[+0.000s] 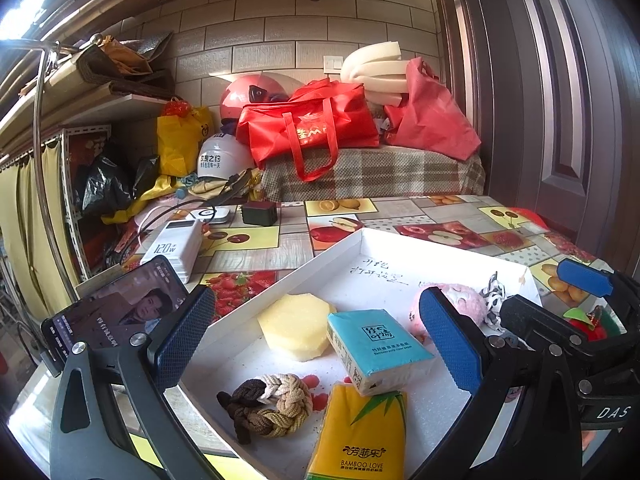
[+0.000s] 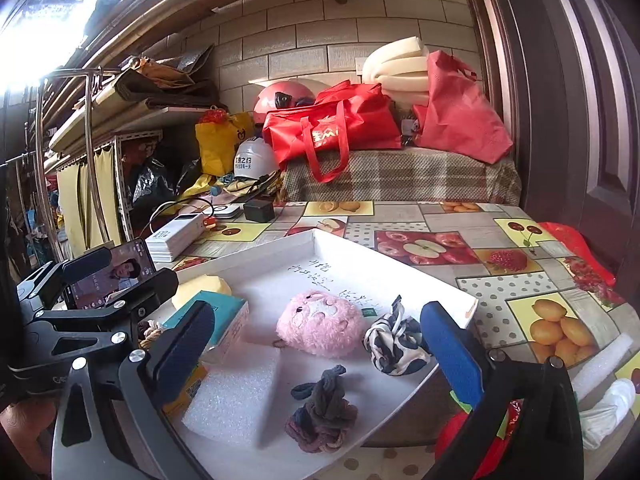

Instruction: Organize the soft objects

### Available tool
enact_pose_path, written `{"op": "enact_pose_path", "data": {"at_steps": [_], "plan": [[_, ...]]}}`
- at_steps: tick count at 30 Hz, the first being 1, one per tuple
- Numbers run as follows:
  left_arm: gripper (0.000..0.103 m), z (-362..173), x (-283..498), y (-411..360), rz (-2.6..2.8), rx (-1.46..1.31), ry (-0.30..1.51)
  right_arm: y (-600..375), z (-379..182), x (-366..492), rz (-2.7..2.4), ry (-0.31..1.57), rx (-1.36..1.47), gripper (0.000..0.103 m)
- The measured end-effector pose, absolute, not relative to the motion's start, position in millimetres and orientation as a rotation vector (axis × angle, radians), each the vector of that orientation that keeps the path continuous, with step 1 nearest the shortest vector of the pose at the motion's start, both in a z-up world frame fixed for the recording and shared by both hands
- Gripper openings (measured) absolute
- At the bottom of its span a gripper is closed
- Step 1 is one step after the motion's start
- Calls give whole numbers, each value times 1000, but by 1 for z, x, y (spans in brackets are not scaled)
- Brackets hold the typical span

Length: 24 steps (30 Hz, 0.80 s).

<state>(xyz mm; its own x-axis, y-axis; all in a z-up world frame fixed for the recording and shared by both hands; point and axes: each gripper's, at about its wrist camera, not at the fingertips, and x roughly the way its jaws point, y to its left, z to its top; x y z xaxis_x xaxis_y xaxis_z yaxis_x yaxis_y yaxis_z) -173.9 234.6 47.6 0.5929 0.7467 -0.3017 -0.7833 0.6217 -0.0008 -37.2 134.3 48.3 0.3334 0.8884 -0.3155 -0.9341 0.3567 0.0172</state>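
Observation:
A white tray [image 1: 404, 246] on the table holds several soft things. In the left wrist view these are a yellow sponge [image 1: 294, 326], a teal tissue pack [image 1: 376, 350], a yellow tissue pack [image 1: 360, 436] and a braided brown-and-beige scrunchie [image 1: 268, 408]. My left gripper [image 1: 316, 340] hangs open over them and touches none. In the right wrist view a pink plush [image 2: 320, 322], a black-and-white scrunchie [image 2: 394, 340] and a dark scrunchie [image 2: 324, 412] lie in the tray [image 2: 400, 276]. Above them my right gripper [image 2: 320, 348] stands wide open, with nothing between its pads.
A phone [image 1: 116, 316], a white power bank [image 1: 176, 244] and a black charger [image 1: 259, 213] sit at the table's left. A red plush thing [image 2: 472, 440] and white foam pieces [image 2: 600, 364] lie right of the tray. Bags and helmets are piled on a checked bench [image 1: 372, 176] behind.

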Motion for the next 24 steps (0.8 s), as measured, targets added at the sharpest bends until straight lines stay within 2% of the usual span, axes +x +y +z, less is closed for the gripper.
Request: {"op": "enact_pose_path", "data": {"at_steps": [24], "plan": [[103, 48, -185, 197, 841, -116, 258, 100, 45, -44, 1243, 299, -179, 103]]}}
